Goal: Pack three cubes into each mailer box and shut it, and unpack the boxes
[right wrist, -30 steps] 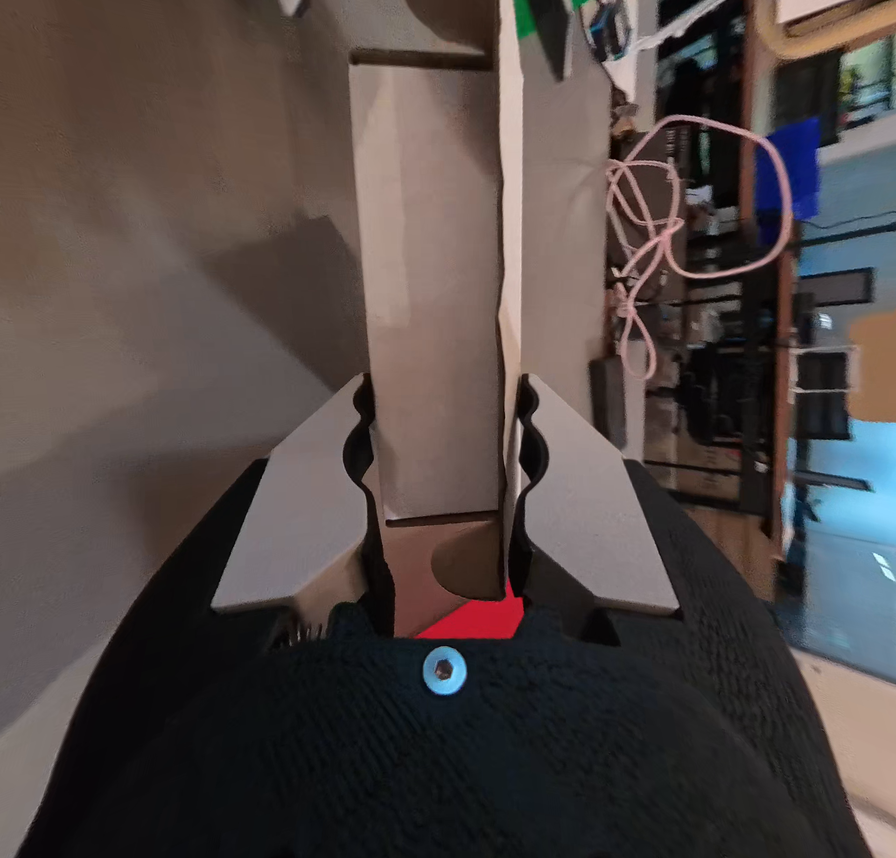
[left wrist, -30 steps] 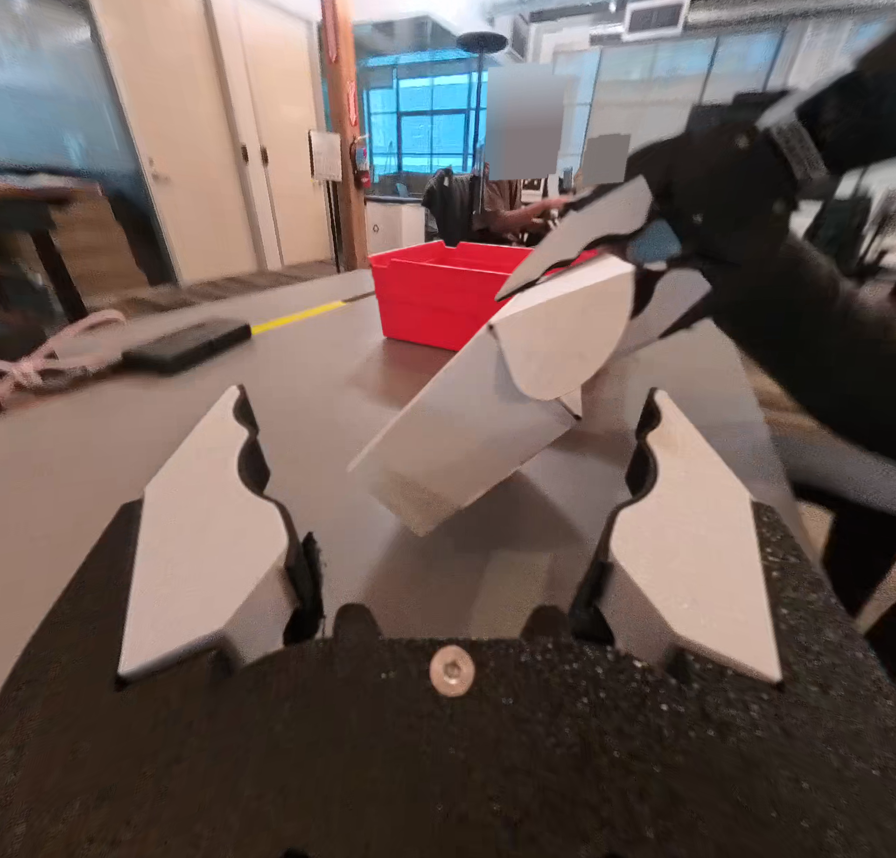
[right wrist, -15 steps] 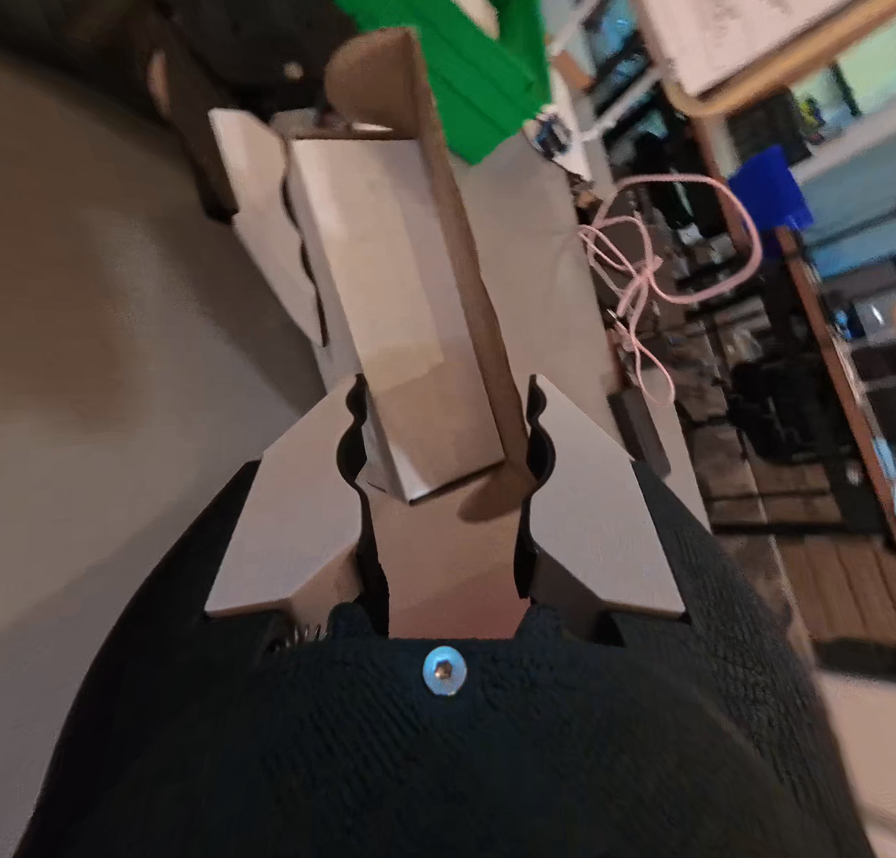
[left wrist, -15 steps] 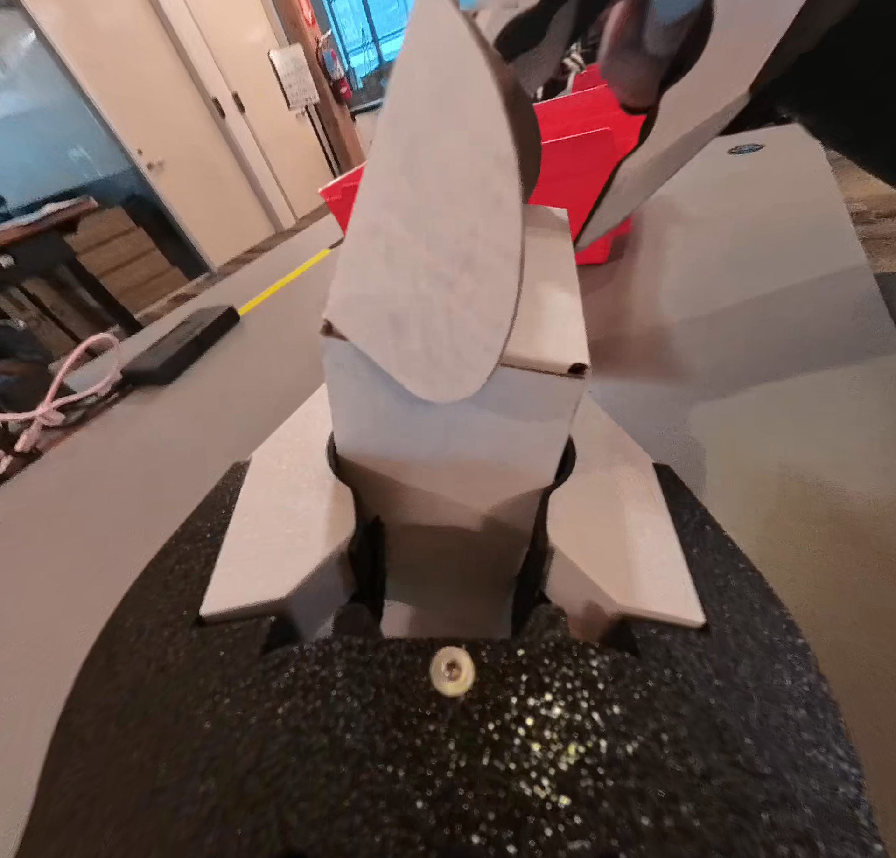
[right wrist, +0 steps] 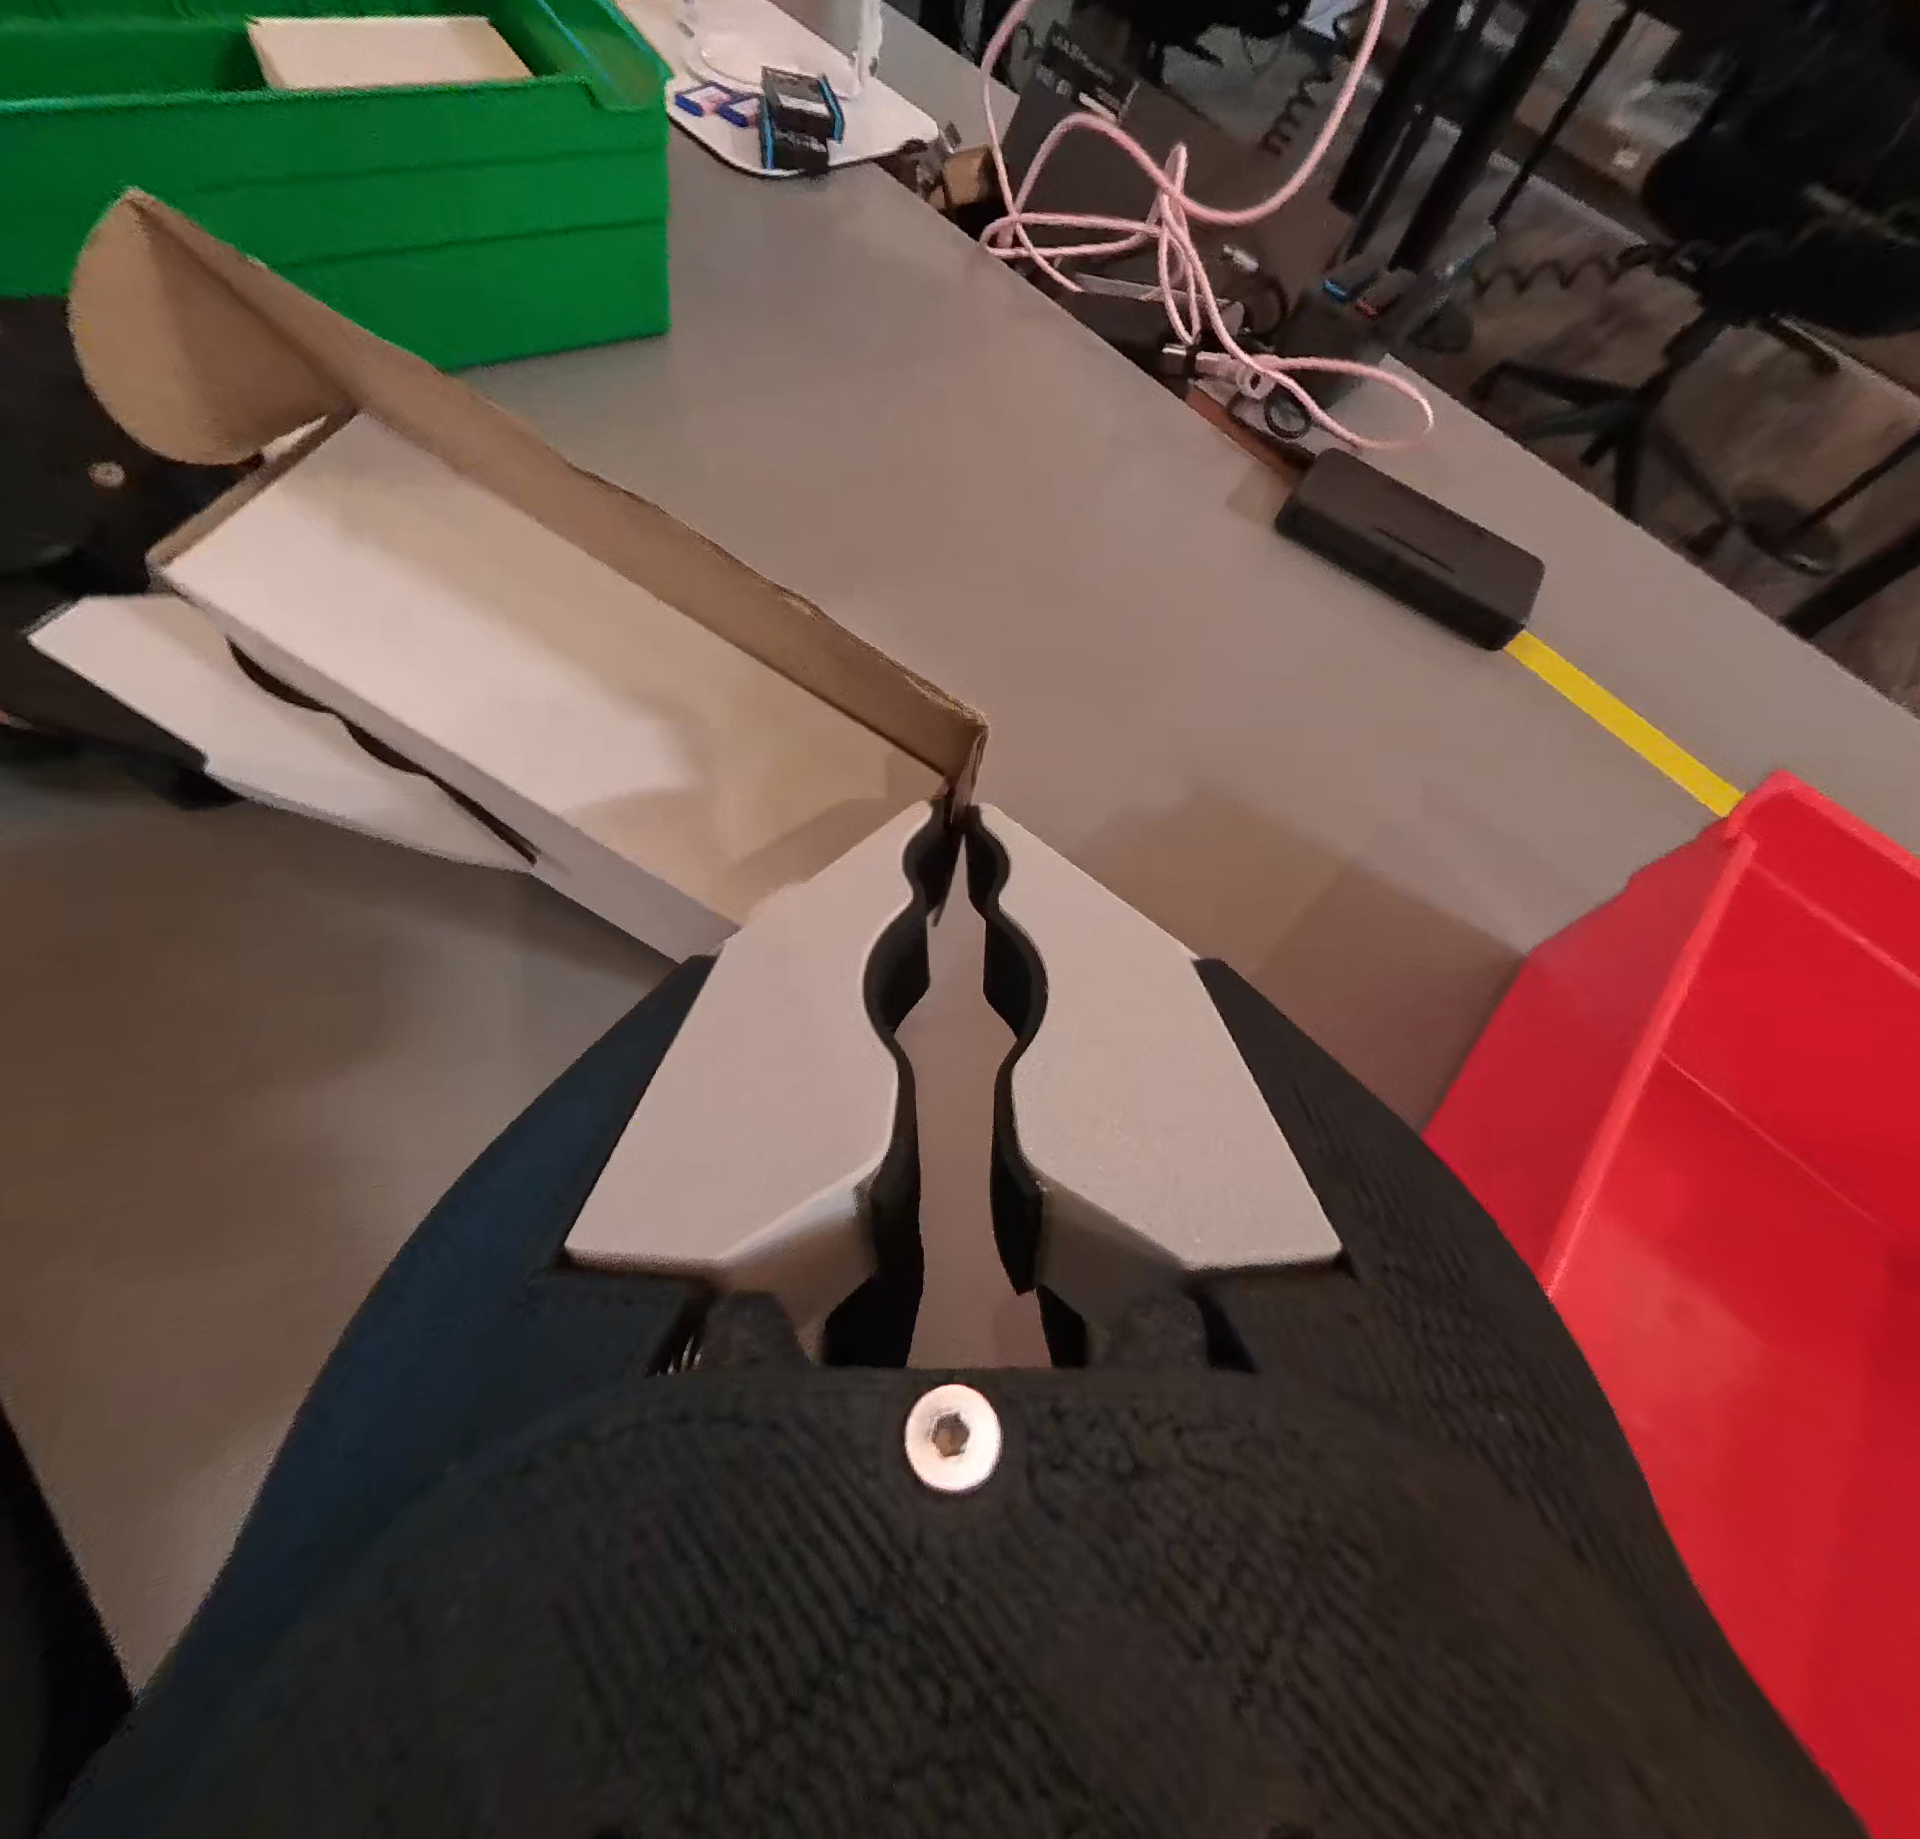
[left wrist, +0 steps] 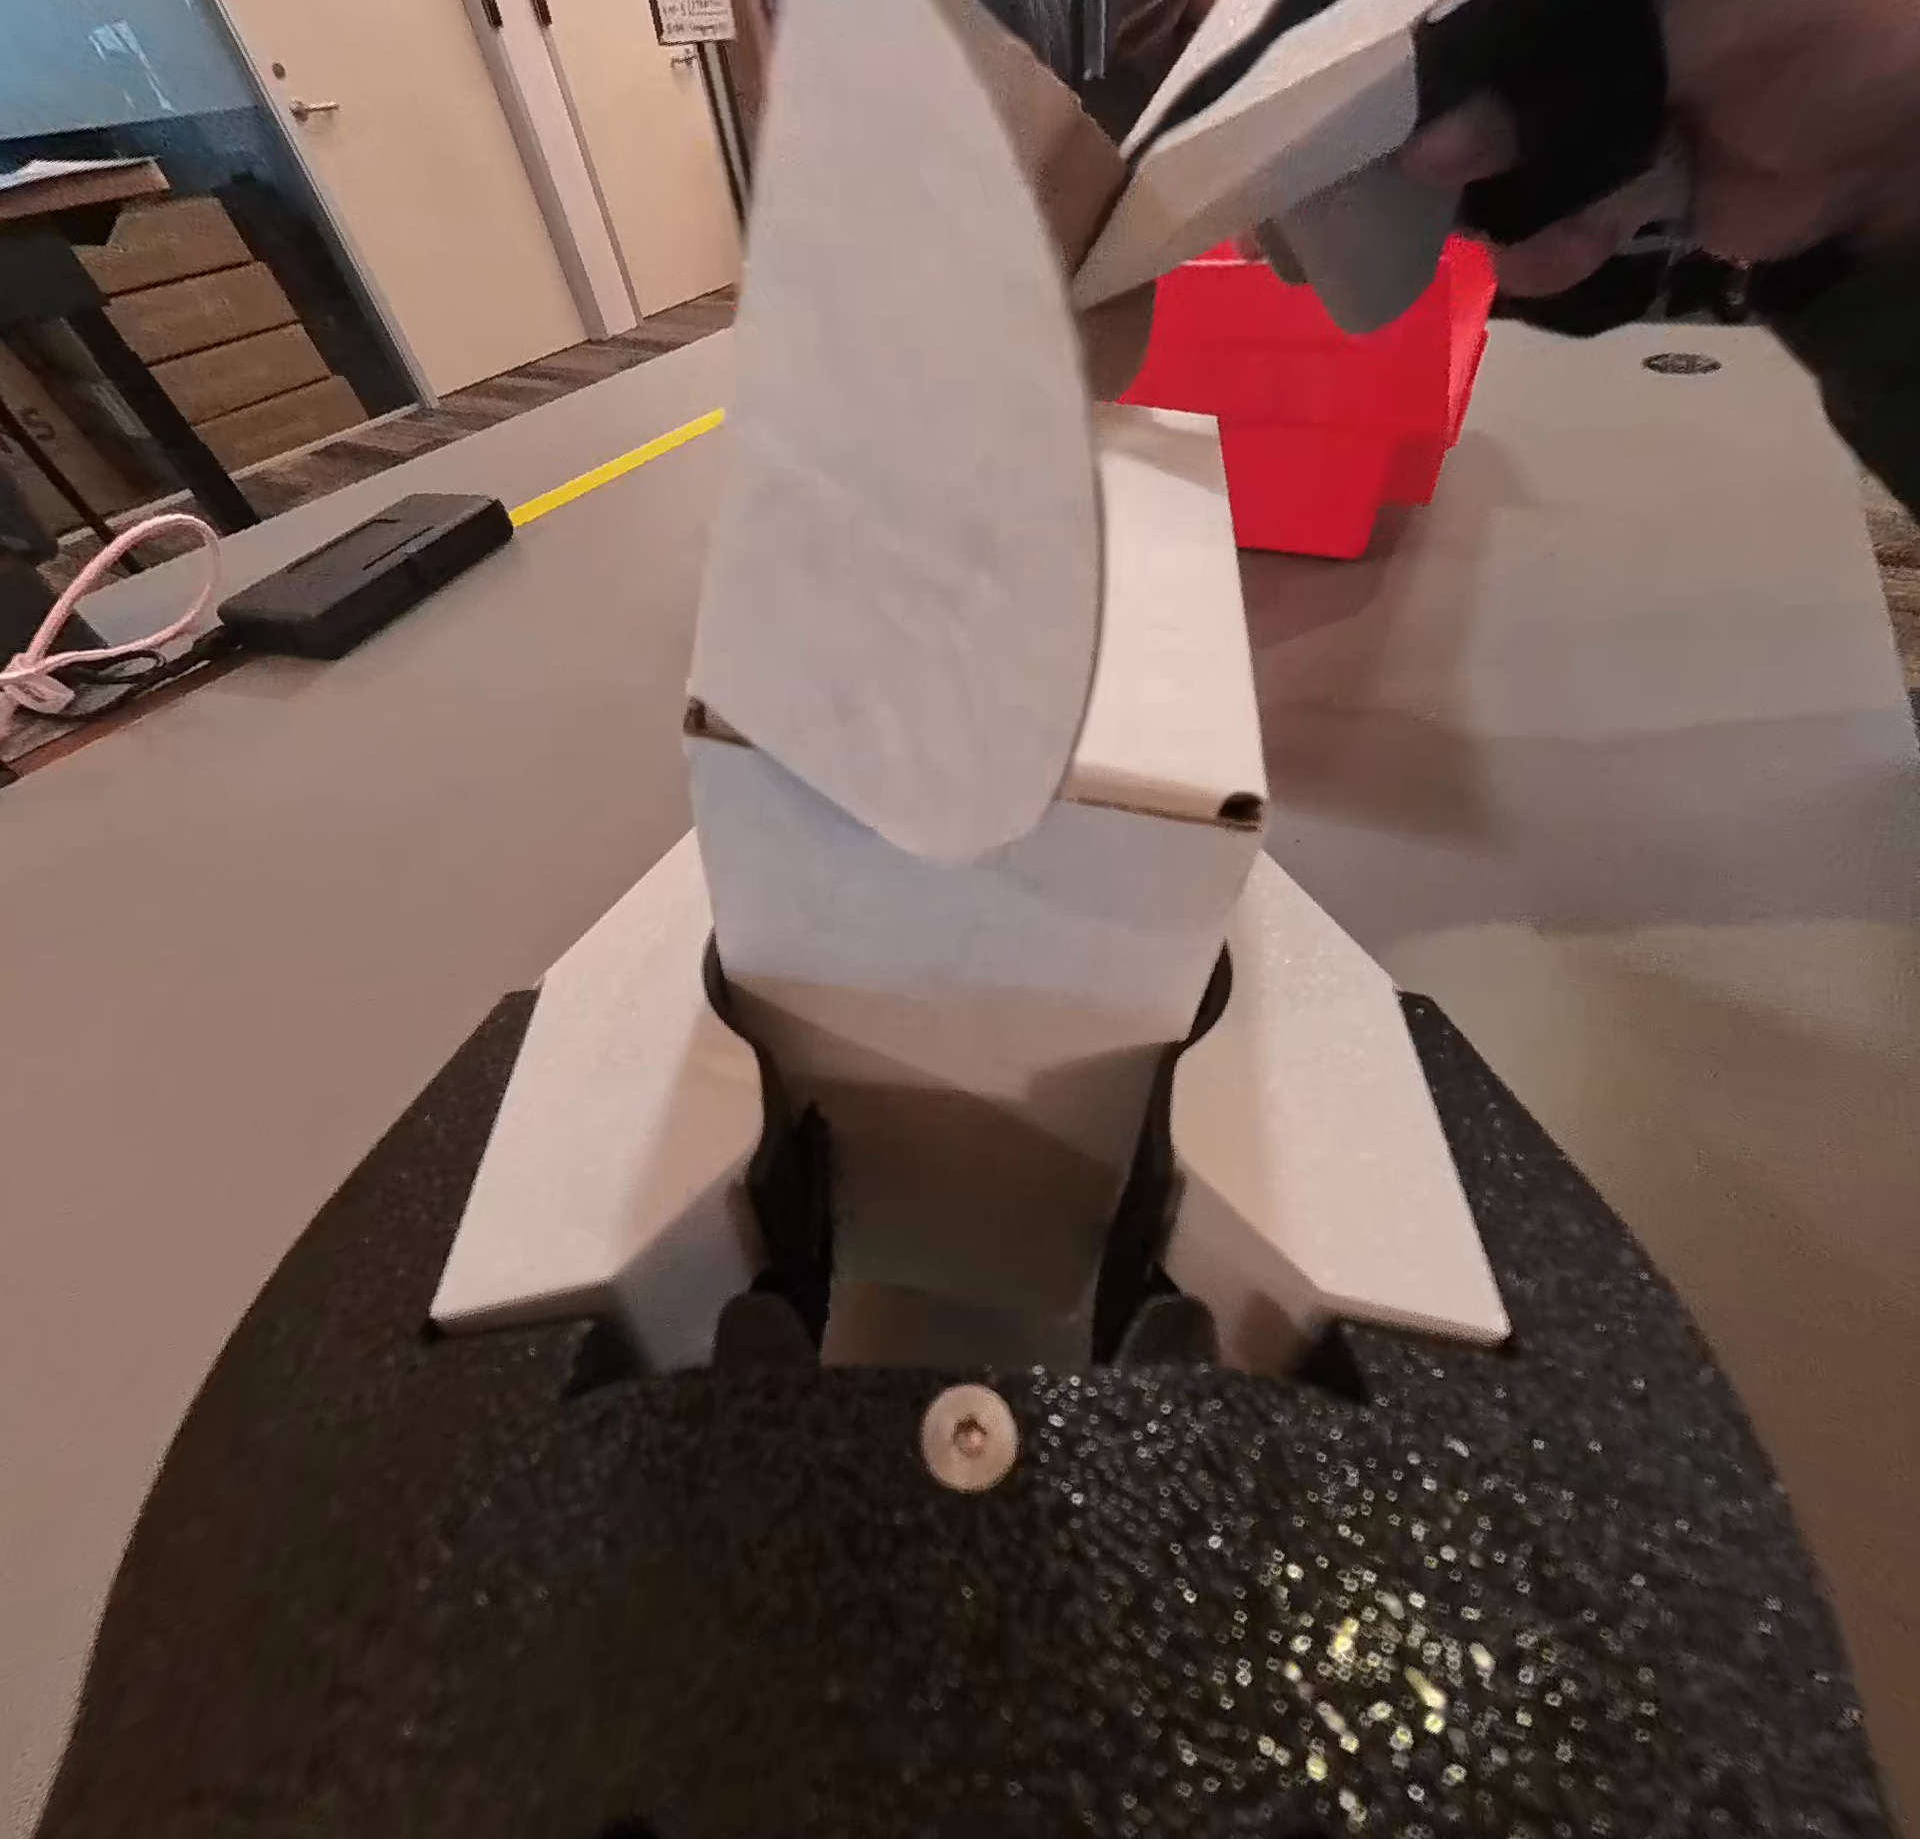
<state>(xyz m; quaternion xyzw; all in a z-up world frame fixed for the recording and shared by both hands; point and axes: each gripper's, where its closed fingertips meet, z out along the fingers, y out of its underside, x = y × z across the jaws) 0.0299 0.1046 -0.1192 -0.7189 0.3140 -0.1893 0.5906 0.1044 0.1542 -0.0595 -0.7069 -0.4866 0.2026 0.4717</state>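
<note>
A white mailer box (left wrist: 966,958) sits on the grey table (left wrist: 312,906), its near end clamped between my left gripper's (left wrist: 971,906) pads. A rounded side flap (left wrist: 904,490) of the lid stands up in front of the camera. In the right wrist view the box body (right wrist: 447,636) lies to the left with its lid (right wrist: 582,501) raised, brown inside showing. My right gripper (right wrist: 956,823) is shut on the lid's near corner edge. It also shows at the top right of the left wrist view (left wrist: 1299,148). The left gripper's finger (right wrist: 208,709) lies along the box's far end. The box's inside is hidden.
A red bin (right wrist: 1714,1218) stands close on the right and shows behind the box (left wrist: 1320,407). A green bin (right wrist: 364,168) with a pale box inside is beyond it. A flat black device (right wrist: 1413,563), pink cables (right wrist: 1195,231) and a yellow line lie along the table's edge. The left gripper's tips are roughly 12 cm from the right gripper's. The flat black device (right wrist: 1413,563) is about 35 cm from both grippers' fingertips. My left wrist view (left wrist: 414,550) looks at it from another angle.
My right gripper held the box body in the air; my open left gripper closed on the box's end. The right let go of the body and shut on the lid's edge, now raised.
</note>
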